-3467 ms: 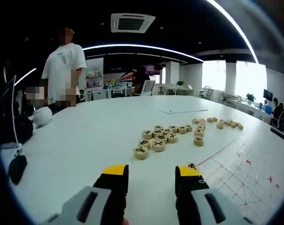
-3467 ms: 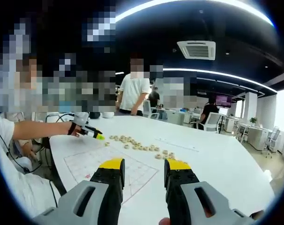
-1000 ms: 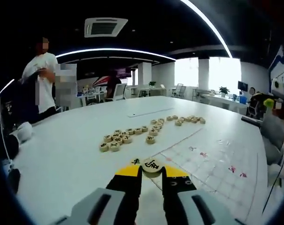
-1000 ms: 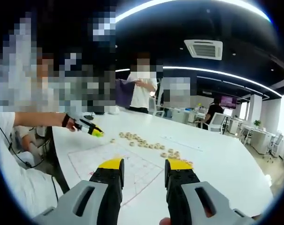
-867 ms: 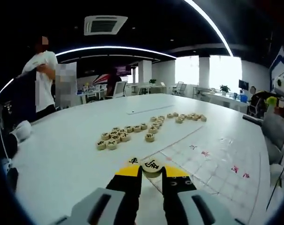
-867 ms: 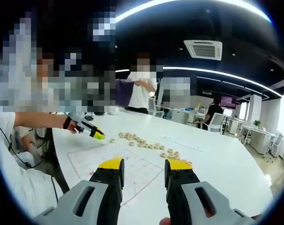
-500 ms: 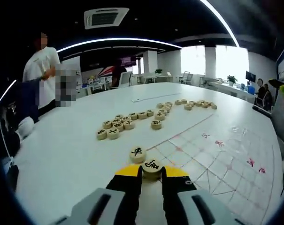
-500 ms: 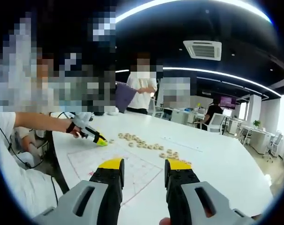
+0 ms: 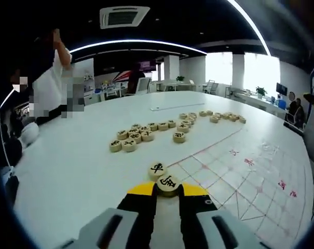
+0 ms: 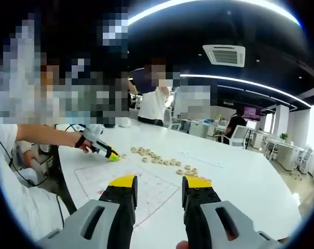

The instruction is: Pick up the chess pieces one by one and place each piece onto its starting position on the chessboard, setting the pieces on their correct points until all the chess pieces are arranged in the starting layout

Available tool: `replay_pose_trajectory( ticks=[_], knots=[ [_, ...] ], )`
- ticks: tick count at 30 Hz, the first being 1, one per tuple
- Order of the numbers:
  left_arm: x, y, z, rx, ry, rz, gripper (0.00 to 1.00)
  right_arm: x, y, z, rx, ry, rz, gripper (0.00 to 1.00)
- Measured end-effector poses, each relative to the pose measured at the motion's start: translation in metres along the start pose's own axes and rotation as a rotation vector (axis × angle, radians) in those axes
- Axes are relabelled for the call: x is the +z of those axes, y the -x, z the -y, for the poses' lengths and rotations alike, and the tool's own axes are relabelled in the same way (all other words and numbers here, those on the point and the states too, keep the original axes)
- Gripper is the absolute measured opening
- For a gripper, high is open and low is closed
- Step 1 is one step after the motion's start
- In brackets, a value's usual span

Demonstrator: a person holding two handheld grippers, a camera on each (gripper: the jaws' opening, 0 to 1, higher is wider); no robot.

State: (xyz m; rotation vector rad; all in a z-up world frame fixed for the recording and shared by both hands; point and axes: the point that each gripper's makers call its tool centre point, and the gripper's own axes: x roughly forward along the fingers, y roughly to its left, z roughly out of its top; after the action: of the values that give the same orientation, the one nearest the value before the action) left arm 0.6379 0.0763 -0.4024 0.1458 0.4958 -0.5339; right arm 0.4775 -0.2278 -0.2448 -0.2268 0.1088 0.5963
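Observation:
In the left gripper view my left gripper (image 9: 167, 190) is shut on a round wooden chess piece (image 9: 167, 183) with a black character, held low over the corner of the chessboard sheet (image 9: 240, 176). Another piece (image 9: 158, 169) lies on the table just beyond it. A loose cluster of pieces (image 9: 131, 140) and a further row (image 9: 219, 116) lie on the white table. In the right gripper view my right gripper (image 10: 157, 187) is open and holds nothing, raised above the chessboard sheet (image 10: 131, 184). The left gripper (image 10: 106, 150) appears far left there, near the pieces (image 10: 157, 158).
The white table (image 9: 73, 166) is large and oval. A person in a white shirt (image 9: 48, 88) stands at its far side. Office desks and chairs (image 10: 240, 136) fill the background. An arm (image 10: 42, 139) reaches in from the left in the right gripper view.
My left gripper has come lower and nearer to the board corner with the piece held. The right gripper has stayed still. The standing person has raised an arm.

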Motion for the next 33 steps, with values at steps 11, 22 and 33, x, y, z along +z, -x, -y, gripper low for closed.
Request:
replay_pose_trajectory(
  ticks=[11, 22, 33],
  knots=[
    [-0.007, 0.016, 0.011, -0.023, -0.034, 0.004, 0.46, -0.001, 0.0, 0.001, 0.0, 0.0, -0.002, 0.35],
    [0.002, 0.051, 0.002, -0.026, -0.01, 0.06, 0.59, -0.001, -0.001, 0.0, 0.002, 0.002, -0.004, 0.35],
    [0.024, 0.054, -0.053, 0.039, 0.024, 0.105, 0.53, -0.002, -0.003, -0.002, 0.008, 0.004, -0.01, 0.35]
  ],
)
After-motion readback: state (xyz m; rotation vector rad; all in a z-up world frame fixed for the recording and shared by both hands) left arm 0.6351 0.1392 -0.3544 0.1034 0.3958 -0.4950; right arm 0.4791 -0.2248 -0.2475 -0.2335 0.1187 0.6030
